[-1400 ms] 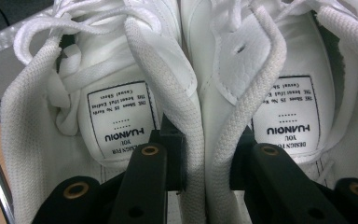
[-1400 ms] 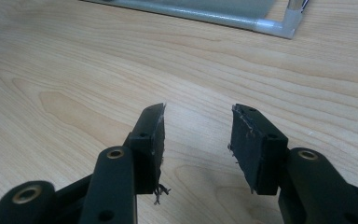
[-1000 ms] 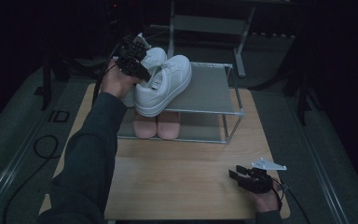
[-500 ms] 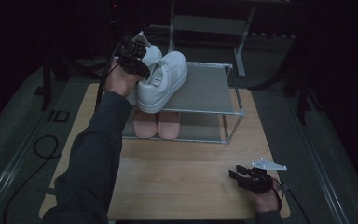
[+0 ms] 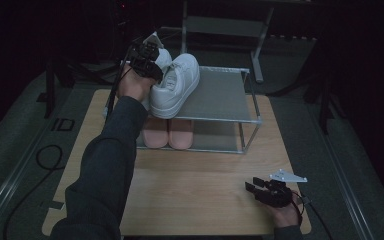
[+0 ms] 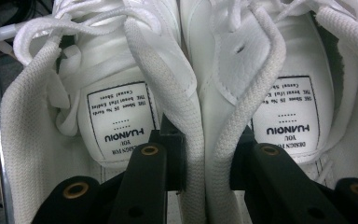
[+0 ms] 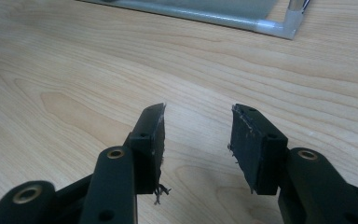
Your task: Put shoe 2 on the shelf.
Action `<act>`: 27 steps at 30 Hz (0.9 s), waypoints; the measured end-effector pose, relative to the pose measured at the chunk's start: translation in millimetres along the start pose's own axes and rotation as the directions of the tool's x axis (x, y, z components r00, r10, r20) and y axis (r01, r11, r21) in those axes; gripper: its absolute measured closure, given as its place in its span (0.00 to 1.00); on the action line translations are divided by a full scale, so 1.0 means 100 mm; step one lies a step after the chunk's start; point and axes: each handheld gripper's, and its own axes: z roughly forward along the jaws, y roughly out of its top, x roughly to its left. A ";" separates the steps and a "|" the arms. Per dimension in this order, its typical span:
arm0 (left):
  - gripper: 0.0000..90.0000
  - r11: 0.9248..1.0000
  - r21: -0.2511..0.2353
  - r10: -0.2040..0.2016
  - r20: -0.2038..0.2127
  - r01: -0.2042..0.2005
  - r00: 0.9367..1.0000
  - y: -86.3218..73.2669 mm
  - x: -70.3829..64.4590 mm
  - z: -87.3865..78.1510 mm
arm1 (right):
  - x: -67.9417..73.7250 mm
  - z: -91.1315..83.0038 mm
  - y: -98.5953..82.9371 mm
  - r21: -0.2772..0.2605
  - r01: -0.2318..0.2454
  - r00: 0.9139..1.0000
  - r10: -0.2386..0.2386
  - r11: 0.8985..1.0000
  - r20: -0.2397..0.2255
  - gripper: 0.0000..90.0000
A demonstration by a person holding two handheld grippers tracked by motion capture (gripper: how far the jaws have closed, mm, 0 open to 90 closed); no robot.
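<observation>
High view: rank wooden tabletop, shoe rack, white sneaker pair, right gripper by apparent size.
1. wooden tabletop
2. shoe rack
3. white sneaker pair, its inner collars pinched together by the left gripper
4. right gripper

The right gripper sits nearer the camera, so it looks bigger than it would back at the rack.

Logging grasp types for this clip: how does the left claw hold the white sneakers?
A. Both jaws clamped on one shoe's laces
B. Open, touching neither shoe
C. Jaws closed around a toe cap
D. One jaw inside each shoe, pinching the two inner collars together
D: in the left gripper view, the left claw has one jaw inside each of the white sneakers, with their adjoining padded collars squeezed between the jaws.
</observation>
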 end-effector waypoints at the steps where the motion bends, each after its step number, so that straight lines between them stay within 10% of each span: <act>1: 0.84 1.000 -0.003 -0.007 -0.001 0.007 1.000 0.00 0.00 0.01 | 0.00 0.00 0.00 -0.001 0.001 1.000 -0.001 1.000 0.000 0.60; 27: 0.83 0.997 -0.001 -0.076 -0.047 0.076 0.996 0.06 -0.01 0.15 | 0.01 0.00 0.00 0.001 -0.001 1.000 0.001 1.000 -0.001 0.60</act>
